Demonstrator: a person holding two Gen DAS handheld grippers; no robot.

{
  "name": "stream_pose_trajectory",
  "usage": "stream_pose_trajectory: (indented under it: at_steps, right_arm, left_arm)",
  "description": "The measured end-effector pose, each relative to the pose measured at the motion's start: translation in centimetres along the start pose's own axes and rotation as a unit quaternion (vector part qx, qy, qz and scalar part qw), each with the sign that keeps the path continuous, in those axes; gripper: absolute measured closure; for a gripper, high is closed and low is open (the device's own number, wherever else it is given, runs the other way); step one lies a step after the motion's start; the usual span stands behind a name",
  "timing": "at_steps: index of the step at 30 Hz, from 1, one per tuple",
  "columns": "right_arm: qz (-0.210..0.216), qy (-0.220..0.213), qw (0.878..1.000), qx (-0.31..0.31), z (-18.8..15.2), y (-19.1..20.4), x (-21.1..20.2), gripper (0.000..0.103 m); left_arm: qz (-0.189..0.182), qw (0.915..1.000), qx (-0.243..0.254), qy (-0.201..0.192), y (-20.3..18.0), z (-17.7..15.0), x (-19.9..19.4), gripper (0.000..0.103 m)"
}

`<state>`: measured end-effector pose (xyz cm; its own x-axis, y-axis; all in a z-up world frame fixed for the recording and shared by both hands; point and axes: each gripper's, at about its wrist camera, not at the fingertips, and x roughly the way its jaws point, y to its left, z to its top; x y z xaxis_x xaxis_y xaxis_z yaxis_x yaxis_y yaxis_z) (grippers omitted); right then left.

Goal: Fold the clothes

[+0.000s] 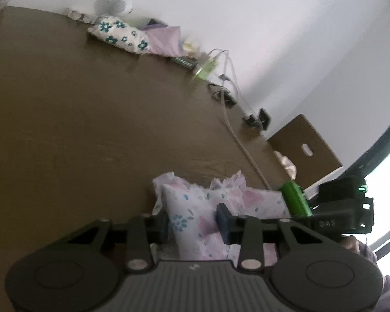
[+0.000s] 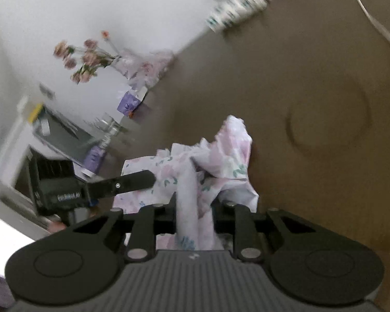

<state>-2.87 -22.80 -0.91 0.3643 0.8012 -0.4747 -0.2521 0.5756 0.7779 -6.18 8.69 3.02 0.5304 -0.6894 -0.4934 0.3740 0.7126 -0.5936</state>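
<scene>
The left gripper (image 1: 195, 222) is closed on a fold of the pink floral garment (image 1: 195, 208), which bunches between and just ahead of its fingers above the brown table (image 1: 91, 117); far ahead lie a folded teal-flowered cloth (image 1: 119, 35) and a lilac cloth (image 1: 163, 40). The right gripper (image 2: 193, 214) pinches a twisted strand of the same garment (image 2: 221, 156), the crumpled bulk spilling just ahead of its fingers, with the left gripper's finger (image 2: 135, 180) touching the fabric on its left.
</scene>
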Motion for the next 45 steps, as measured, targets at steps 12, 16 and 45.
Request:
stream_pose_trajectory:
  at_steps: [12,16,45]
  right_arm:
    - [-0.147,-0.146,0.938,-0.279,-2.0,6.2,-4.3,0.033]
    - [-0.092,-0.080,0.940,-0.320,-0.6,5.0,-2.4,0.032]
    - [-0.077,-0.069,0.992,-0.077,-3.5,2.8,-0.6,0.086]
  left_arm:
    - [0.005,0.9986,0.050,0.017,-0.6,-0.4,2.5,0.070]
    - [-0.004,0.9992,0.032,0.022,0.0,0.0,2.9,0.076]
    - [0.068,0.9894,0.094,-0.087,-4.3,1.4,-0.6,0.047]
